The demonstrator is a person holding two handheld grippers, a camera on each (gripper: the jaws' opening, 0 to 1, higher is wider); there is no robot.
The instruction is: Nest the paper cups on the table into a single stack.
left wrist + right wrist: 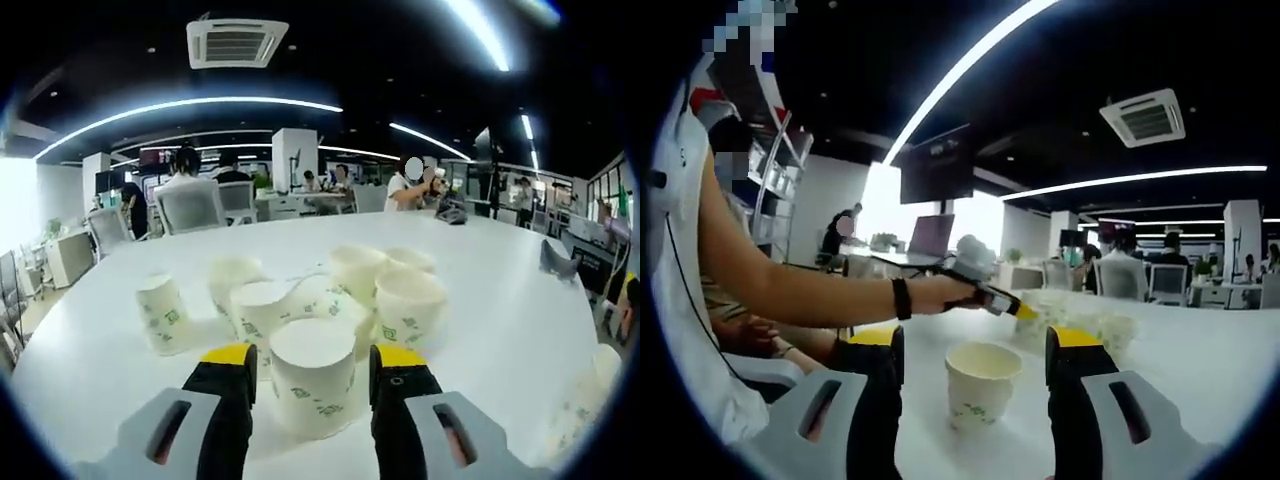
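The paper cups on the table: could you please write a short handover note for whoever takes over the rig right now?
Left gripper: open, jaws either side of an upside-down cup, not closed on it.
Right gripper: open, jaws flanking an upright cup that stands on the white table.
Behind the upside-down cup, a loose cluster of cups, some tipped, plus one cup apart.
Done: no single stack visible yet.
Left: grip, nest all cups.

Both grippers' fingers [228, 372] [1072, 345] spread wide, left arm [810, 290] outstretched.
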